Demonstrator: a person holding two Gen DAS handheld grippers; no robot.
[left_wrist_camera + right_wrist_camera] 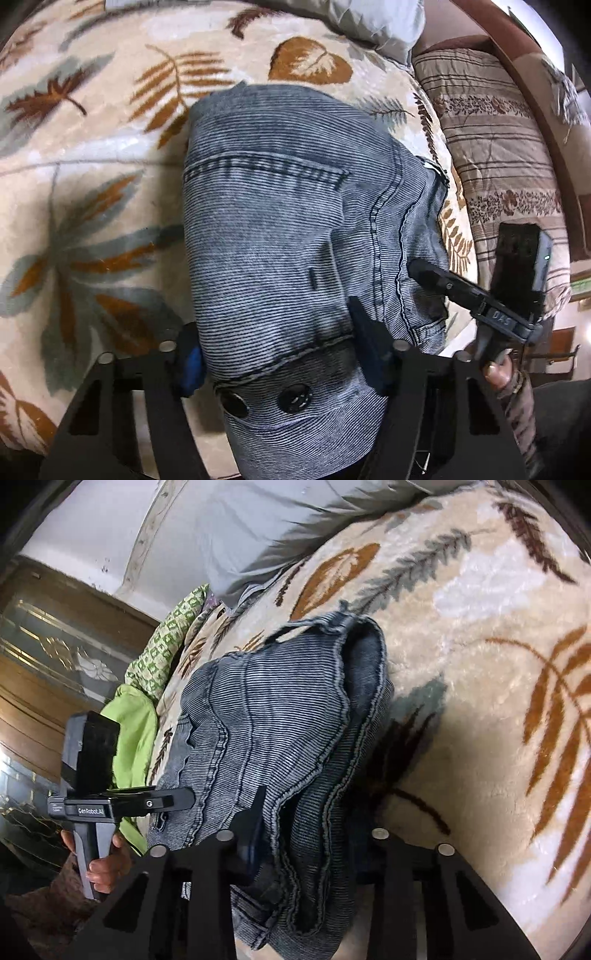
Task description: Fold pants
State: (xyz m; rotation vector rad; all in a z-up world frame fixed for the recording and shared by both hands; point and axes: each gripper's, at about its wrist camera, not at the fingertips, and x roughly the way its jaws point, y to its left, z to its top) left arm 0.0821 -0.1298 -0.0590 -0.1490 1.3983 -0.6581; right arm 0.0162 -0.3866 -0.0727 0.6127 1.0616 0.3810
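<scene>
The left gripper (pixel 280 350) has its fingers (pixel 190 369) clamped across the waistband end of the pants (pixel 280 206), beside the two dark snap buttons. The right gripper (pixel 310 834) grips a bunch of layered hem edges; one finger (pixel 253 823) shows, the other is buried in cloth. The pants lie on the leaf-patterned blanket (pixel 92 155) of a bed, already doubled into a short thick bundle, so folding looks nearly finished; perhaps a last fold or tidying remains. The other tool's body reads "GenRobot.AI" (pixel 90 811).
</scene>
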